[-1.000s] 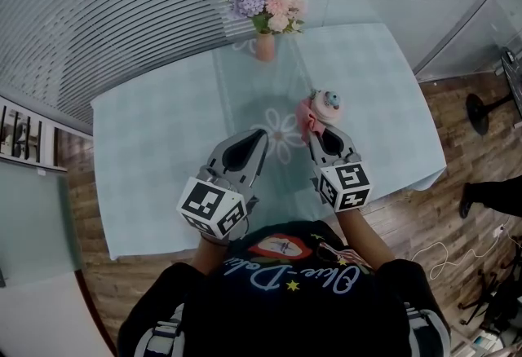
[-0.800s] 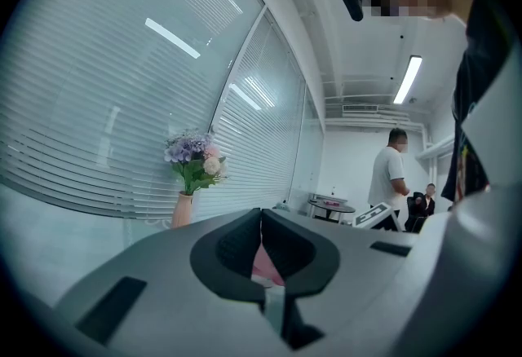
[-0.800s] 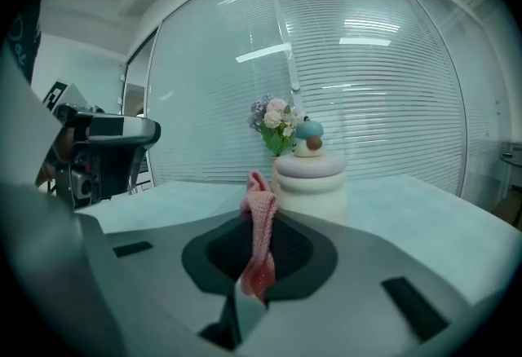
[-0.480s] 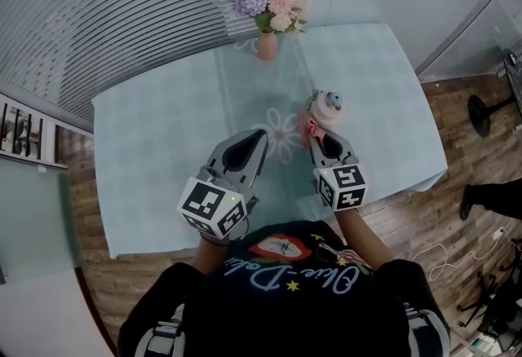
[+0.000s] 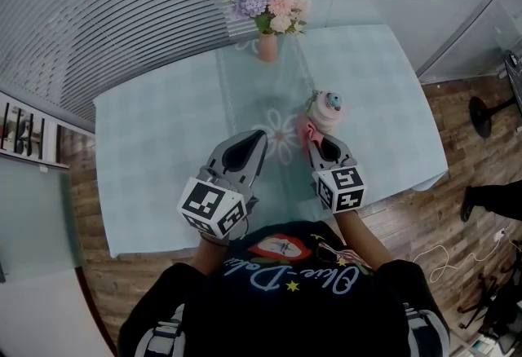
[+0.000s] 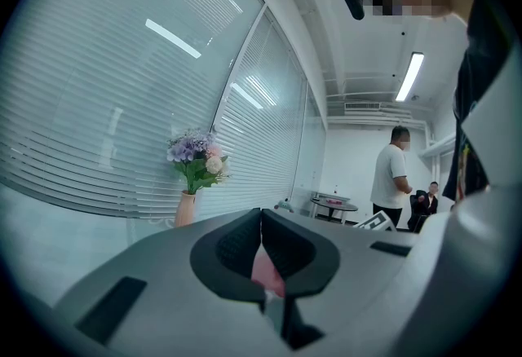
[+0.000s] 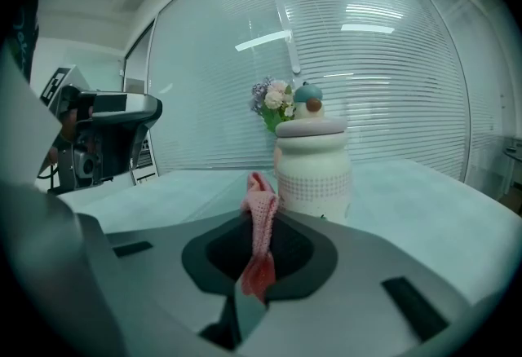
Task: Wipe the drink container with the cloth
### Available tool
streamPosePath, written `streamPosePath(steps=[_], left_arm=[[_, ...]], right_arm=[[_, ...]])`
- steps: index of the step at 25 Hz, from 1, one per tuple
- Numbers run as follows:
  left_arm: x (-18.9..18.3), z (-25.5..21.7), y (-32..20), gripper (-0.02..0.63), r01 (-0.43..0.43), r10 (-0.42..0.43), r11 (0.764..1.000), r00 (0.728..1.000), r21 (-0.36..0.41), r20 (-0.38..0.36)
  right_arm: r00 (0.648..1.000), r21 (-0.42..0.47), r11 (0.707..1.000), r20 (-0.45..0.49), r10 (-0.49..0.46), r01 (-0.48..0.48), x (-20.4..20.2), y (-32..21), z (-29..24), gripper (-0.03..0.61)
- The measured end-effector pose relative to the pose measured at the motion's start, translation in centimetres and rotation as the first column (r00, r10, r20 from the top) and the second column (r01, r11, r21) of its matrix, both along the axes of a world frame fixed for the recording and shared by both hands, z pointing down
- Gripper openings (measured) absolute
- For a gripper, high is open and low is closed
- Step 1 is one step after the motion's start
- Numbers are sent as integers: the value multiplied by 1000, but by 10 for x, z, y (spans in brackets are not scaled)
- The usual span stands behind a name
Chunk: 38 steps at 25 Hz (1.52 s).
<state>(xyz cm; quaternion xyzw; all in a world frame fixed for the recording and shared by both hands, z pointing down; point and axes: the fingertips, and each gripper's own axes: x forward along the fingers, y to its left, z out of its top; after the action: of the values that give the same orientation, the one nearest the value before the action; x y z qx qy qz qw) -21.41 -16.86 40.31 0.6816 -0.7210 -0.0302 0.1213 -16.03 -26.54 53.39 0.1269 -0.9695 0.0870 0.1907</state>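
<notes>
The drink container [image 5: 329,107], a cream bottle with a pale lid and a small figure on top, stands upright right of centre on the teal table [image 5: 163,143]. In the right gripper view the container [image 7: 314,164] is just beyond the jaws. My right gripper [image 5: 319,138] is shut on a pink cloth [image 5: 310,132], which sticks up between the jaws beside the container's near left side; I cannot tell whether the cloth [image 7: 261,204] touches it. My left gripper [image 5: 260,136] hovers to the left, shut, with nothing held.
A pink vase of flowers [image 5: 267,9] stands at the table's far edge. Slatted glass walls curve behind it. Wooden floor lies beyond the right table edge [image 5: 432,127]. A person in white [image 6: 395,176] stands far off.
The right gripper and cloth have slid slightly toward me, down the container's side. The left gripper has stayed put.
</notes>
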Motion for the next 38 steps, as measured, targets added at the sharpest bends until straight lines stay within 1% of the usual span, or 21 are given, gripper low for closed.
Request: streamPosePath(steps=[4, 9, 21, 25, 31, 38], left_arm=[[-1, -1, 0, 5, 6, -6, 1000, 1000, 0, 3], [1, -1, 1, 5, 9, -9, 1000, 1000, -6, 9], [2, 2, 3, 5, 22, -22, 1000, 1000, -18, 18], [4, 2, 2, 5, 15, -15, 1000, 1000, -22, 22], [7, 3, 0, 5, 9, -8, 1000, 1000, -26, 22], [8, 3, 0, 5, 6, -6, 1000, 1000, -27, 17]], right_arm=[[999, -15, 999, 30, -28, 29, -1, 8, -10, 26], [994, -31, 998, 96, -59, 62, 2, 19, -32, 26], [967, -48, 994, 242, -84, 98, 17, 29, -84, 26], [962, -47, 994, 260, -86, 102, 20, 30, -91, 26], [964, -26, 992, 241, -113, 123, 22, 33, -94, 25], [963, -23, 992, 246, -112, 121, 23, 34, -97, 25]])
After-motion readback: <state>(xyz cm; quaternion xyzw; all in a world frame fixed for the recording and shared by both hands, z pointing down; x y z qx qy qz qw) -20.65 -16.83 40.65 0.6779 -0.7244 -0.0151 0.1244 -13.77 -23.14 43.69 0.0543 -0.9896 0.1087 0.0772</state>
